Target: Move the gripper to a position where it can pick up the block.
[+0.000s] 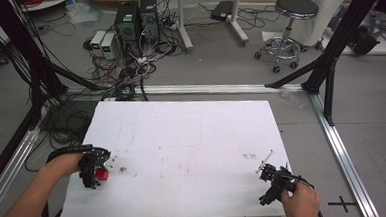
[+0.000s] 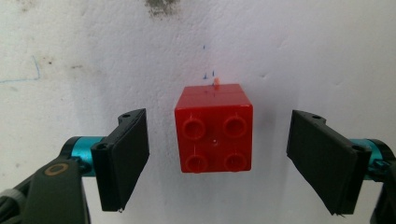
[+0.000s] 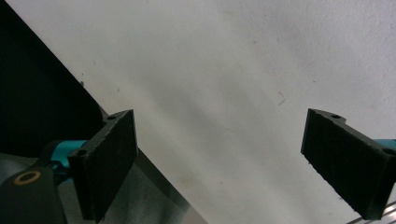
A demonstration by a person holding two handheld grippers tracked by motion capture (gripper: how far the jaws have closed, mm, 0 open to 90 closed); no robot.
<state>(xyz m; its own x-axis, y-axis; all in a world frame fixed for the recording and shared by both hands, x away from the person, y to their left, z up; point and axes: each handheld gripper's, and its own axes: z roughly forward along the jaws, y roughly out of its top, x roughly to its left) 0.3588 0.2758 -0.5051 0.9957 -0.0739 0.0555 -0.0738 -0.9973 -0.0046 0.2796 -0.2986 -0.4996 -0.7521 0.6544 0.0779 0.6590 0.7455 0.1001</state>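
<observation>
jaws wide around red brick [image 2: 214, 129]

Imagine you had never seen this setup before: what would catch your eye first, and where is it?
The red four-stud toy brick stands out first, the one bright thing on the white table, near its left edge. It sits between the open jaws of the left gripper, with a gap on either side. The right gripper, also open, is near the table's front right corner with nothing between its jaws.
</observation>
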